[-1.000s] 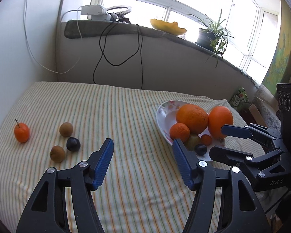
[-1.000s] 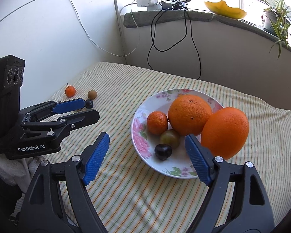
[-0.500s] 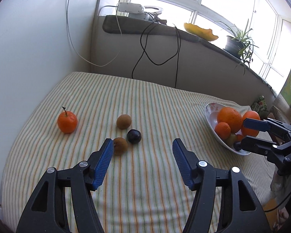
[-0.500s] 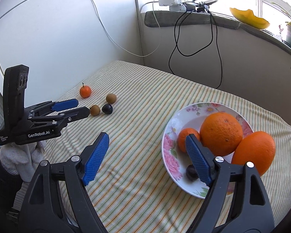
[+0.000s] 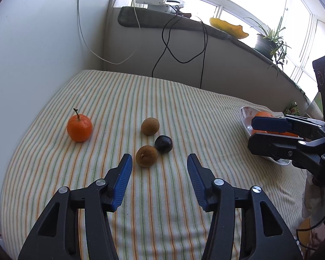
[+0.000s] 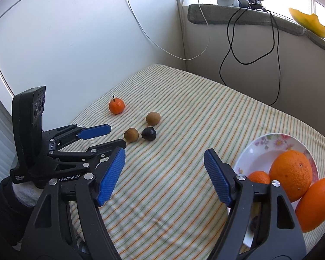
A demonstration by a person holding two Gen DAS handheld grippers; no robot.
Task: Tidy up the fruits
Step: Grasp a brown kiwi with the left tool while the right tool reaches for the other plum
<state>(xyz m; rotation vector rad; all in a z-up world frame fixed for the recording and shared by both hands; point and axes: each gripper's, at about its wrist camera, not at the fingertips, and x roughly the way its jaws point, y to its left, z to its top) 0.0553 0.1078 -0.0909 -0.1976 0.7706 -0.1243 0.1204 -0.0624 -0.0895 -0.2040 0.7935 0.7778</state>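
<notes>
On the striped cloth (image 5: 184, 112), four loose fruits lie in a small cluster: a stemmed tangerine (image 5: 79, 127) off to the left, and, close together, a far brown fruit (image 5: 150, 126), a dark plum (image 5: 163, 143) and a near brown fruit (image 5: 146, 156), the plum and the near one almost touching. Angled downward over the cloth, the left gripper (image 5: 160, 169) points at that cluster, its blue-padded jaws closing with the near brown fruit just ahead of the tips, not yet between them and untouched. Further right, the right gripper (image 6: 164, 164) also tilts downward above bare cloth, its jaws closing with nothing between them. Beside its right finger sits the flowered plate (image 6: 270, 143), holding a large orange (image 6: 290, 174), a small tangerine (image 6: 259, 177) partly hidden behind the finger, and a second large orange (image 6: 316, 203) resting at the plate's edge.
</notes>
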